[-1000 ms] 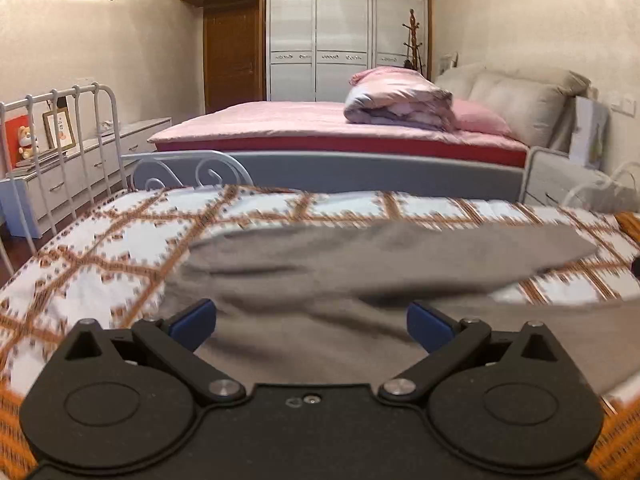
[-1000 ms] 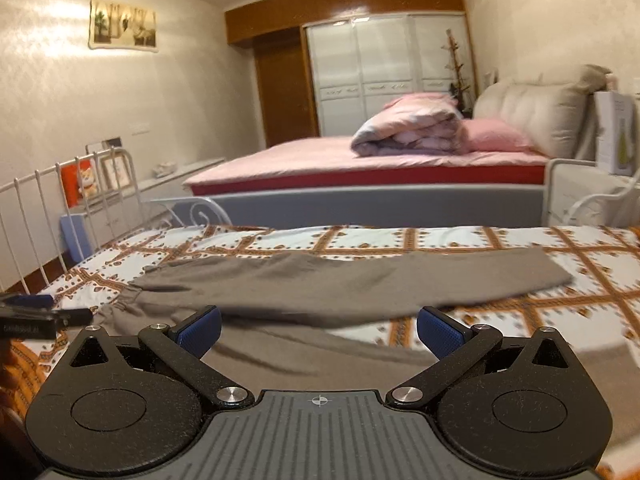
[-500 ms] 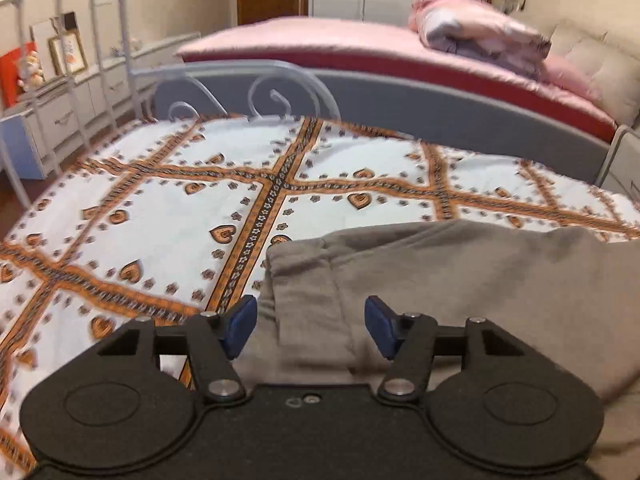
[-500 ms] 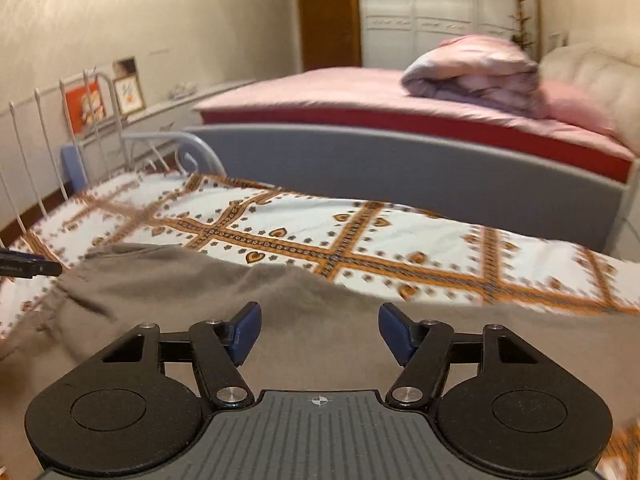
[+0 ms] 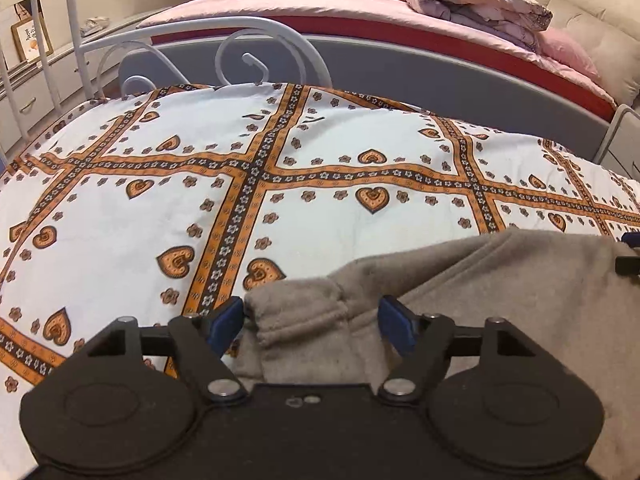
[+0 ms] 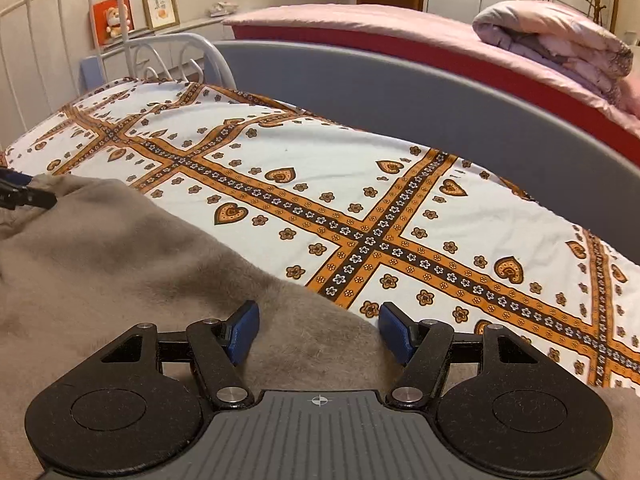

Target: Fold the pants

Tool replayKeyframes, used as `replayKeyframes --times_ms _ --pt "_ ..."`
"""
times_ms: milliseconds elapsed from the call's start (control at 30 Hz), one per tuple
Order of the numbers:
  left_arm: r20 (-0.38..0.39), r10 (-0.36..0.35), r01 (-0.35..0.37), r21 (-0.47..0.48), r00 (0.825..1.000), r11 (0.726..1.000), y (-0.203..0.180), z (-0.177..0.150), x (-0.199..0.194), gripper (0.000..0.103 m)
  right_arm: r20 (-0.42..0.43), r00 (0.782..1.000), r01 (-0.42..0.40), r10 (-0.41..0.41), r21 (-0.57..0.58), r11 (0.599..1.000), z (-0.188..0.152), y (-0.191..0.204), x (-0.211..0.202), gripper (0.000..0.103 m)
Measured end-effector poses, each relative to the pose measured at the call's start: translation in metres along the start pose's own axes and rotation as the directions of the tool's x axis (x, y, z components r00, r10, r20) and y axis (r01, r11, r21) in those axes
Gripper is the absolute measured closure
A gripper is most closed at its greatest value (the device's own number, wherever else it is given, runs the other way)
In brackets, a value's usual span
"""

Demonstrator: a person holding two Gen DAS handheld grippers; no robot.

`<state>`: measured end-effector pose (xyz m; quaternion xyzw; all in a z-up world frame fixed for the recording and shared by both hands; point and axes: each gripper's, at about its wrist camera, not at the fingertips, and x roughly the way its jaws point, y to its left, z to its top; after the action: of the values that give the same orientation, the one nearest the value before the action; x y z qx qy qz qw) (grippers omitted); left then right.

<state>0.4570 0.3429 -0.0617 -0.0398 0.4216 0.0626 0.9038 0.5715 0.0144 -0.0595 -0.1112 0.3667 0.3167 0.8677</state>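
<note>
Grey-brown fleece pants (image 5: 480, 280) lie on the patterned bedspread (image 5: 320, 184). In the left wrist view their ribbed end (image 5: 296, 312) sits between the blue pads of my left gripper (image 5: 312, 320). Its jaws are opening and the pads stand apart from the cloth on the right side. My right gripper (image 6: 319, 332) hovers over the far edge of the pants (image 6: 120, 260). Cloth lies between its spread pads, unpinched. Each gripper's tip shows at the edge of the other's view: the left gripper (image 6: 24, 192) and the right gripper (image 5: 630, 256).
A white metal bed rail (image 5: 256, 36) curls at the far edge of the bedspread. Behind it a grey footboard (image 6: 400, 92) fronts a pink bed with a folded quilt (image 6: 560, 44). A shelf with pictures (image 6: 136, 16) runs along the left wall.
Both grippers have dropped lower and moved forward to the far edge of the pants. Their jaws went from wide open to narrower; the left has since widened a little.
</note>
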Motion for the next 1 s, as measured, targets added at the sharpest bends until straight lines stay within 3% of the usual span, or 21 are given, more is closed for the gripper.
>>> replayKeyframes --times_ms 67,200,300,367,433,467,567,733,833,1000 --pt "0.002 -0.007 0.007 0.016 1.0 1.0 -0.001 -0.002 0.004 0.039 -0.003 1.0 -0.017 0.016 -0.012 1.0 0.001 -0.001 0.0 0.039" --pt "0.019 -0.05 0.051 -0.047 0.999 0.998 0.011 0.0 0.006 0.049 -0.004 0.999 -0.037 0.037 -0.029 0.999 -0.001 -0.002 0.0 0.041" --pt "0.015 -0.046 0.047 -0.022 0.999 0.999 0.009 0.002 0.006 0.051 0.001 0.998 -0.064 0.064 -0.019 0.998 0.003 -0.003 -0.003 0.054" --pt "0.012 -0.041 0.041 0.004 0.999 0.999 0.007 0.002 0.006 0.051 0.002 0.995 -0.104 0.104 0.025 0.994 0.005 -0.01 -0.004 0.054" --pt "0.009 -0.038 0.038 0.005 0.999 0.999 0.006 0.003 0.006 0.053 -0.007 0.994 -0.105 0.105 -0.001 0.994 0.003 -0.008 -0.002 0.054" --pt "0.012 -0.039 0.039 0.009 0.999 0.999 0.005 0.003 0.006 0.057 -0.012 0.996 -0.092 0.092 -0.033 0.995 0.002 -0.004 -0.002 0.058" --pt "0.034 -0.034 0.033 0.027 0.999 0.999 0.002 0.0 0.005 0.061 -0.014 0.998 -0.067 0.066 -0.086 0.994 0.001 0.006 -0.003 0.086" --pt "0.112 -0.043 0.039 0.036 0.993 0.999 0.004 -0.003 -0.011 0.07 -0.003 0.999 -0.038 0.038 -0.124 0.992 0.003 0.013 -0.016 0.093" --pt "0.202 -0.076 0.071 0.032 0.976 0.997 0.004 -0.005 -0.039 0.07 0.037 0.998 -0.037 0.042 -0.129 0.991 0.004 0.018 -0.04 0.095" --pt "0.377 -0.131 0.122 0.047 0.917 0.991 0.007 -0.023 -0.112 0.071 0.117 0.992 -0.016 0.041 -0.205 0.979 -0.01 0.041 -0.108 0.101"
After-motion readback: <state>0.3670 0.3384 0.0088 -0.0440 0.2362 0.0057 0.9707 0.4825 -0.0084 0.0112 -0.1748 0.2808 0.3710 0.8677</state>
